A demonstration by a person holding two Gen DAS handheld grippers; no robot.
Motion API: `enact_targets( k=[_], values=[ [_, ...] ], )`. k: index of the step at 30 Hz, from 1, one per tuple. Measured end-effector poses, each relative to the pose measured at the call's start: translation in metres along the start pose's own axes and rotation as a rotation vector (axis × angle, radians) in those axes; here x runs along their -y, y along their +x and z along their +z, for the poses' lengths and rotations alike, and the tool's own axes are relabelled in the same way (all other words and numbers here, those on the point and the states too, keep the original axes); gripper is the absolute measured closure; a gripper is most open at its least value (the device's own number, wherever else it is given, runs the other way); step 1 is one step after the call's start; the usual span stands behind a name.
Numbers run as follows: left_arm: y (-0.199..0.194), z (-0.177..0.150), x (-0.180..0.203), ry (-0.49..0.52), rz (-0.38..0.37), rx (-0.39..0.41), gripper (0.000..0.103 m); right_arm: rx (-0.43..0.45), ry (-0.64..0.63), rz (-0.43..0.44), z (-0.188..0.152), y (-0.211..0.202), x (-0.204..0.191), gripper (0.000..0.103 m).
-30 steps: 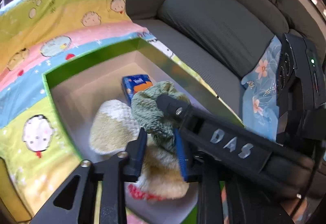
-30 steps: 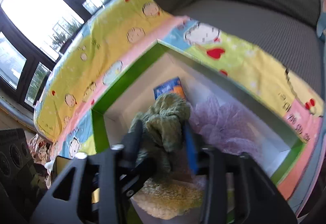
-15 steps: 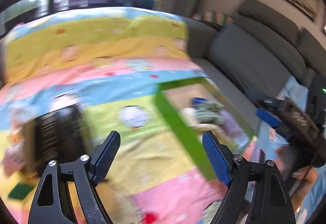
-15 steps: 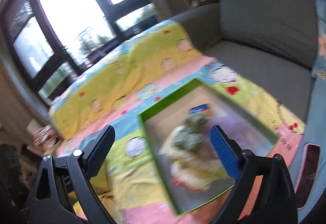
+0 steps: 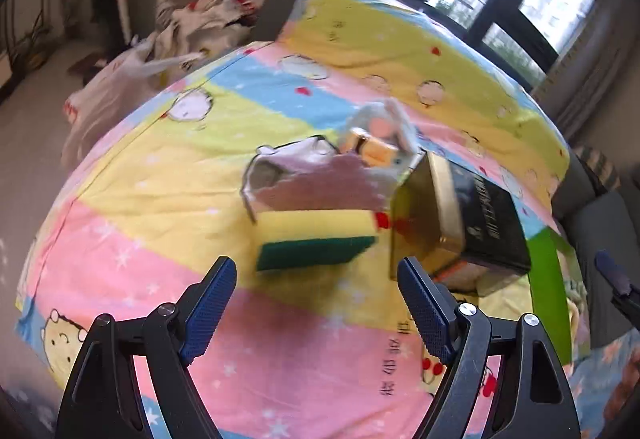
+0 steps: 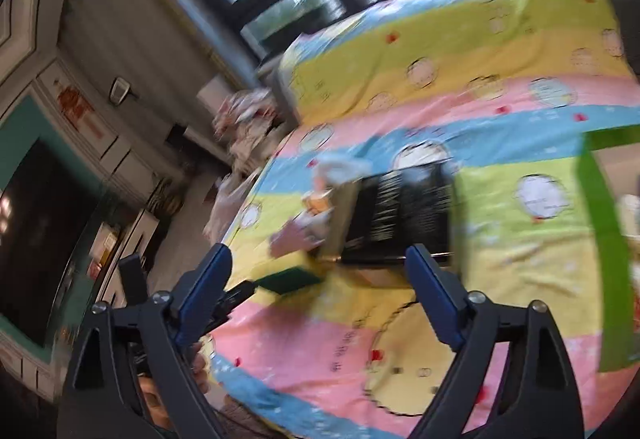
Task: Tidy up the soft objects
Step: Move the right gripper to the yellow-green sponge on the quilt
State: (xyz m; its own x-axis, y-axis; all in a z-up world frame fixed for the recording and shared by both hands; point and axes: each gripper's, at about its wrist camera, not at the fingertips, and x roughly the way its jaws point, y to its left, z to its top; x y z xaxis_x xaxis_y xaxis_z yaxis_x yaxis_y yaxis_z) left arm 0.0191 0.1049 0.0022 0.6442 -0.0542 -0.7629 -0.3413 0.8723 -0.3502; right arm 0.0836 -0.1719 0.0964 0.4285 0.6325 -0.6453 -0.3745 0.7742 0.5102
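Left gripper (image 5: 316, 303): jaws stand wide apart with nothing between them, aimed down at the striped blanket (image 5: 168, 175). Right gripper (image 6: 320, 295): jaws apart and closing slightly, nothing between the pads. From the left wrist view, the yellow-and-green sponge (image 5: 316, 239) lies just beyond the jaws at twelve o'clock, flat on the blanket, green face toward the camera. Behind it, at about eleven to twelve o'clock, sits a crumpled pale cloth (image 5: 304, 175), and beyond that a small grey plush toy (image 5: 380, 123). At two o'clock a dark book-like box (image 5: 476, 215) rests tilted, its corner just beside the sponge. The green-rimmed box (image 5: 548, 279) stands at three o'clock. Both views are blurred, so contact between items is uncertain. Judgement: the step in hand is reaching for the next soft item, probably the sponge. Recommended: straddle its short sides squarely, descend until the pads flank the foam, and keep clear of the hard box at right.
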Motion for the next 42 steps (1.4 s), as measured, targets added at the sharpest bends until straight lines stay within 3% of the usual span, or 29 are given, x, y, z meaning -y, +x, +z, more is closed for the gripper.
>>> enact_targets(
  k=[5, 12, 18, 27, 32, 37, 42],
  values=[
    [0.017, 0.000, -0.031, -0.065, -0.049, -0.025, 0.020, -0.211, -0.007, 0.080, 0.004, 0.085, -0.040, 0.030],
    [0.040, 0.011, -0.041, -0.099, -0.129, -0.042, 0.020, -0.385, -0.106, -0.057, 0.002, 0.169, -0.076, 0.030],
    [0.050, 0.015, -0.048, -0.118, -0.142, -0.047, 0.020, -0.474, -0.103, -0.125, 0.003, 0.208, -0.071, 0.030],
    [0.065, 0.019, -0.061, -0.154, -0.169, -0.072, 0.020, -0.523, -0.120, -0.187, -0.002, 0.230, -0.071, 0.028],
    [0.063, 0.019, -0.056, -0.158, -0.241, -0.081, 0.053, -0.524, -0.128, -0.189, -0.006, 0.233, -0.072, 0.029],
    [0.042, 0.015, -0.039, -0.102, -0.204, -0.058, 0.054, -0.501, -0.077, -0.137, -0.008, 0.219, -0.067, 0.032],
    [0.005, 0.011, -0.009, -0.024, -0.221, -0.008, 0.054, -0.402, -0.076, -0.092, -0.003, 0.171, -0.071, 0.031]
  ],
)
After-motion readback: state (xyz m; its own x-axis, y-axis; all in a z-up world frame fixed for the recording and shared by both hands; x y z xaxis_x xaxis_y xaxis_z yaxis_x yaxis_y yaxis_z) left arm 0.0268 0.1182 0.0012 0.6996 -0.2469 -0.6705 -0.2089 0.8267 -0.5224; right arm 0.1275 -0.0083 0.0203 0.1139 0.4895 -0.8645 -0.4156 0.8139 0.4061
